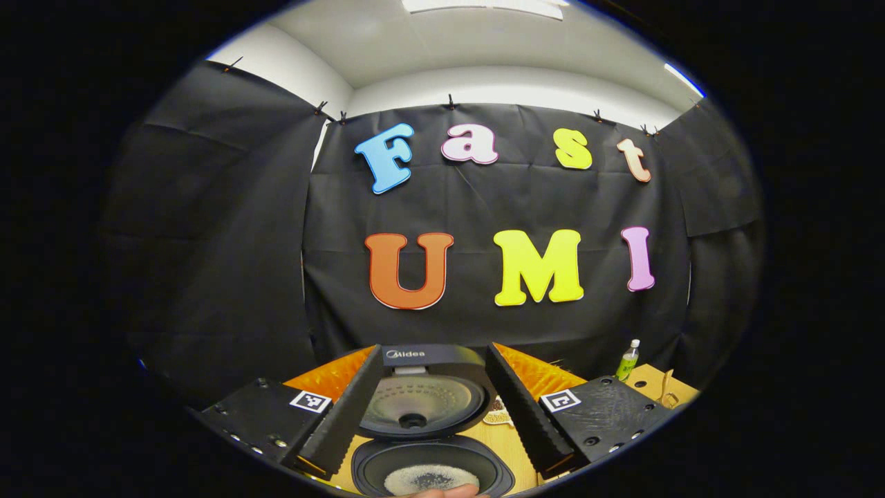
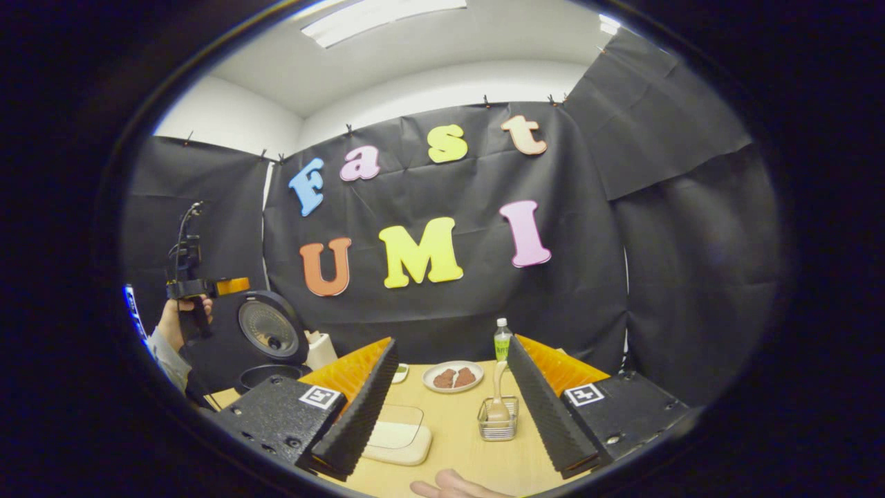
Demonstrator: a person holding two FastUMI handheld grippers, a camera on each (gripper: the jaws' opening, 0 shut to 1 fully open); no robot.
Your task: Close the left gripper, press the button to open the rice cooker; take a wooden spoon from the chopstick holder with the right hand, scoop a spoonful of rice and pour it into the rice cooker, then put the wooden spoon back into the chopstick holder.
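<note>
Between the spread fingers of the left gripper [image 1: 432,429], in the left gripper view, the dark round rice cooker [image 1: 432,415] stands with its lid tipped up and its black inner pot showing a pale layer of rice [image 1: 430,477] at the bottom; a fingertip shows at the lower edge. These fingers stand wide apart and grip nothing, so the button step looks done. A small green bottle [image 1: 628,360] stands far right on the pale wooden surface [image 1: 505,449]. If this gripper drifts down or forward, a finger could knock the raised lid and drop it shut before any rice goes in. Over in the right gripper view, the fingers of the right gripper [image 2: 449,422] are likewise wide apart and empty, and between them stands the small wire chopstick holder [image 2: 498,420] with the pale wooden spoon [image 2: 498,394] upright in it, handle up. Behind it lies a white plate with brown pieces [image 2: 453,377], to its left a flat pale lidded container [image 2: 397,436], and far left the open cooker with the other gripper held in a hand above it. The holder looks light, so a grasp that catches its wire rim together with the handle, or a slanted pull, could tip it or drag it along. A loose pinch on the smooth handle would let the spoon twist and later spill rice during the carry toward the cooker well off to the left.
</note>
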